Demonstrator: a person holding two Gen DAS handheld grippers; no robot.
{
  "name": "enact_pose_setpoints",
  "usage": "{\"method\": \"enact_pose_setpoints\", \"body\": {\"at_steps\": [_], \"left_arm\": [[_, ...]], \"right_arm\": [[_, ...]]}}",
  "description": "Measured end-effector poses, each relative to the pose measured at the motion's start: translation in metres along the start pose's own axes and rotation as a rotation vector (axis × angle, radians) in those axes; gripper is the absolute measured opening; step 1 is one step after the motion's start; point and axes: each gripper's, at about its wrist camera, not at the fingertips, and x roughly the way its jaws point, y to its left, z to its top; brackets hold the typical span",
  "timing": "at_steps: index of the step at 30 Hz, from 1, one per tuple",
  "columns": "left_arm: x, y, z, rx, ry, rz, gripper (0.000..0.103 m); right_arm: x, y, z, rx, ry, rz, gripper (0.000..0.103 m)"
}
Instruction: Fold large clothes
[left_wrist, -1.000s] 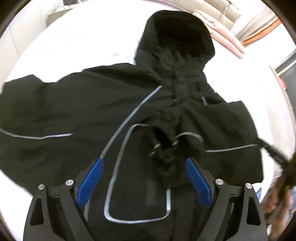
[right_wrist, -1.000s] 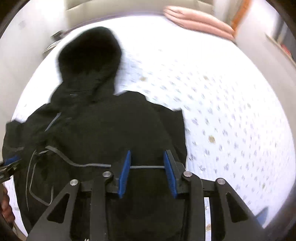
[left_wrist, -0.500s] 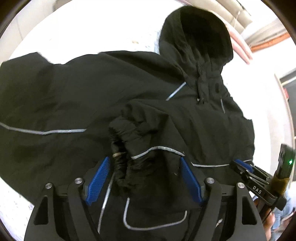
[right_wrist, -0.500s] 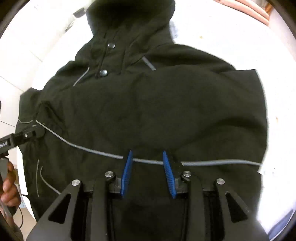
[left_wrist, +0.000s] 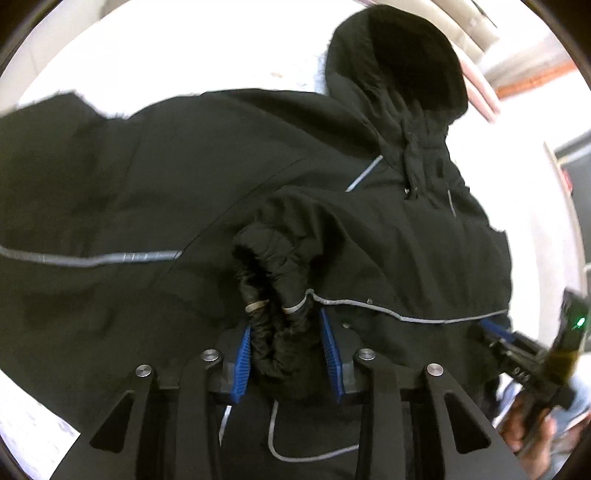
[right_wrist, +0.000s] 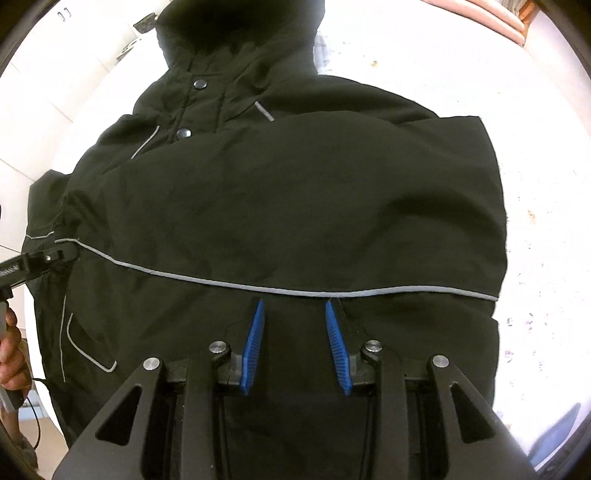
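Note:
A large black hooded jacket (left_wrist: 147, 177) with grey reflective piping lies spread on a white bed; it also fills the right wrist view (right_wrist: 295, 206). Its right sleeve is folded across the chest. My left gripper (left_wrist: 286, 325) is shut on the bunched elastic sleeve cuff (left_wrist: 273, 280). My right gripper (right_wrist: 295, 306) is shut on a fold of the sleeve fabric just below the grey piping (right_wrist: 369, 293). The left gripper also shows in the right wrist view (right_wrist: 62, 254), at the far left, on the cuff. The hood (left_wrist: 406, 62) points away from me.
The white patterned bedspread (right_wrist: 535, 184) extends to the right of the jacket. Pink pillows (right_wrist: 491, 18) lie at the far edge. The person's hand (left_wrist: 528, 432) holds the right gripper at the lower right of the left wrist view.
The left gripper's jaws have closed from wide open onto the sleeve cuff. Both views have moved closer over the jacket, and the sleeve now lies across the chest.

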Motion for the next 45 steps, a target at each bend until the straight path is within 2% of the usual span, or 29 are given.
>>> {"method": "enact_pose_setpoints", "body": {"at_steps": [1,2,5,8,9,11,13,15,18,20,23,25,27,29,31,32,34,36,39,40,45], "left_arm": [[-0.001,-0.002,0.001,0.010,-0.008,0.006,0.029],[-0.003,-0.002,0.001,0.010,-0.019,0.012,0.018],[-0.029,0.008,0.006,-0.026,-0.086,-0.071,0.017],[-0.075,0.025,0.015,-0.062,-0.192,-0.184,0.016],[-0.084,0.031,0.019,-0.073,-0.211,-0.199,0.015],[-0.093,0.052,0.025,-0.108,-0.230,-0.214,0.015],[-0.080,0.077,0.028,-0.160,-0.194,-0.234,0.015],[-0.059,0.091,0.026,-0.182,-0.136,-0.168,0.015],[-0.030,0.097,0.013,-0.148,-0.072,-0.040,0.016],[-0.025,0.104,0.006,-0.175,-0.076,-0.048,0.020],[-0.034,0.104,0.004,-0.180,-0.073,-0.046,0.022],[-0.054,0.089,0.004,-0.121,-0.083,0.028,0.022],[-0.077,0.069,0.006,-0.046,-0.134,0.096,0.022],[-0.095,0.045,0.008,0.030,-0.176,0.089,0.024],[-0.099,0.023,0.010,0.088,-0.199,0.055,0.029],[-0.092,0.013,0.011,0.113,-0.194,0.041,0.034],[-0.059,-0.010,0.018,0.141,-0.150,0.040,0.034],[-0.028,-0.012,0.018,0.128,-0.093,0.043,0.034],[0.018,-0.001,0.010,0.097,-0.006,0.086,0.034],[0.022,0.004,0.007,0.088,-0.007,0.081,0.034],[0.006,0.007,0.013,0.040,-0.007,0.054,0.034]], "right_arm": [[0.001,0.000,0.000,-0.002,0.001,-0.001,0.039],[0.002,0.002,0.001,-0.003,0.001,-0.003,0.039],[0.000,-0.001,-0.001,-0.001,0.001,0.004,0.038],[0.000,-0.007,-0.002,0.001,0.009,0.009,0.037],[0.001,-0.007,-0.002,0.006,0.013,0.017,0.037],[-0.004,-0.007,-0.001,0.015,0.006,0.032,0.037],[-0.009,-0.003,0.002,0.008,-0.011,0.027,0.037],[-0.006,-0.002,0.002,0.011,0.005,0.019,0.037],[0.007,-0.001,0.001,0.011,0.030,0.013,0.037],[0.011,-0.003,0.001,0.014,0.028,0.011,0.037],[0.008,-0.006,0.004,0.028,0.038,0.022,0.038],[-0.003,-0.010,0.008,0.048,0.031,0.030,0.038],[-0.020,-0.018,0.013,0.067,-0.011,0.029,0.040],[-0.038,-0.026,0.017,0.078,-0.063,0.001,0.047],[-0.048,-0.033,0.024,0.085,-0.095,-0.028,0.048],[-0.049,-0.034,0.027,0.085,-0.098,-0.033,0.048],[-0.040,-0.034,0.033,0.085,-0.087,-0.044,0.048],[-0.026,-0.030,0.036,0.085,-0.068,-0.064,0.048],[-0.002,-0.029,0.034,0.077,-0.013,-0.134,0.047],[0.007,-0.030,0.033,0.069,0.013,-0.151,0.046],[0.013,-0.022,0.035,0.045,0.024,-0.188,0.047]]}}
